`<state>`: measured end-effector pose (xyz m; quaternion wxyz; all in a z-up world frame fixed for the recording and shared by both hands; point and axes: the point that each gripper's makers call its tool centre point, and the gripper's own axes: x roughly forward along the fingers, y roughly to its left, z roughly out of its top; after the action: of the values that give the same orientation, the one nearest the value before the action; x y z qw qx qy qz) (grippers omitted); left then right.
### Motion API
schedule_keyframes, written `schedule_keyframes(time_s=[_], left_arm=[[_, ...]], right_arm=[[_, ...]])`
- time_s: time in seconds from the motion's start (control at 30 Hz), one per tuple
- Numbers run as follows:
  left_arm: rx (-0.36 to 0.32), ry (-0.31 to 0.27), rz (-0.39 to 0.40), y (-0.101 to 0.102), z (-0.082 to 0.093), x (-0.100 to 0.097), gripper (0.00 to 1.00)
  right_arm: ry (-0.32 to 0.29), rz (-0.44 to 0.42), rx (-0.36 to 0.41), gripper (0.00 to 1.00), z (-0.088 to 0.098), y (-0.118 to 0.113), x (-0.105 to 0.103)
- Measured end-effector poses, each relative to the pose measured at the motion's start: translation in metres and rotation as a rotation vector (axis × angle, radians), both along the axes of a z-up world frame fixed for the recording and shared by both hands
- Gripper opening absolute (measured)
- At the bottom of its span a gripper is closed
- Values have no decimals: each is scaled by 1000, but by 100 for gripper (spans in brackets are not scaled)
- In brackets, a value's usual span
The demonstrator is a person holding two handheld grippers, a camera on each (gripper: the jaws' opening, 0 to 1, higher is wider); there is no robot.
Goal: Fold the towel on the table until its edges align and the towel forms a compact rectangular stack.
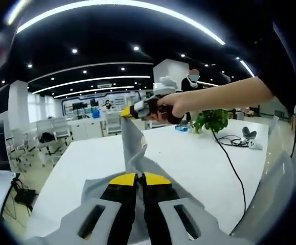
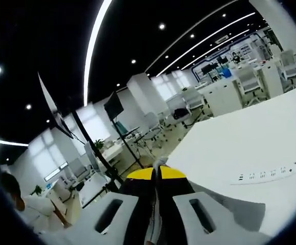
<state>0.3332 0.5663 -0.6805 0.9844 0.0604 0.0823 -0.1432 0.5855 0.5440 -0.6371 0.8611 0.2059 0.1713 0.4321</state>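
Note:
A grey towel [image 1: 133, 148] hangs stretched in the air over the white table [image 1: 188, 163]. My left gripper [image 1: 140, 178] is shut on its near edge, and cloth spreads out under the jaws. At the towel's far top corner, my right gripper [image 1: 129, 112] is held by a person's hand [image 1: 171, 104] and is shut on the cloth. In the right gripper view, the right gripper [image 2: 156, 173] has its yellow-tipped jaws together, with a thin strip of towel [image 2: 159, 163] pinched between them.
A potted plant [image 1: 211, 120], a black cable [image 1: 232, 163] and a small white device [image 1: 250, 137] sit at the table's far right. A white power strip [image 2: 263, 176] lies on the table [image 2: 250, 138]. A stand [image 2: 99, 150], desks, chairs and people are beyond.

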Motion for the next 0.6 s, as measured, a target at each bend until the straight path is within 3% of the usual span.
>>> schedule_keyframes(time_s=[0.6], left_arm=[[-47, 44, 137, 37, -27, -9, 4]], right_arm=[[28, 52, -53, 0, -34, 30, -1]])
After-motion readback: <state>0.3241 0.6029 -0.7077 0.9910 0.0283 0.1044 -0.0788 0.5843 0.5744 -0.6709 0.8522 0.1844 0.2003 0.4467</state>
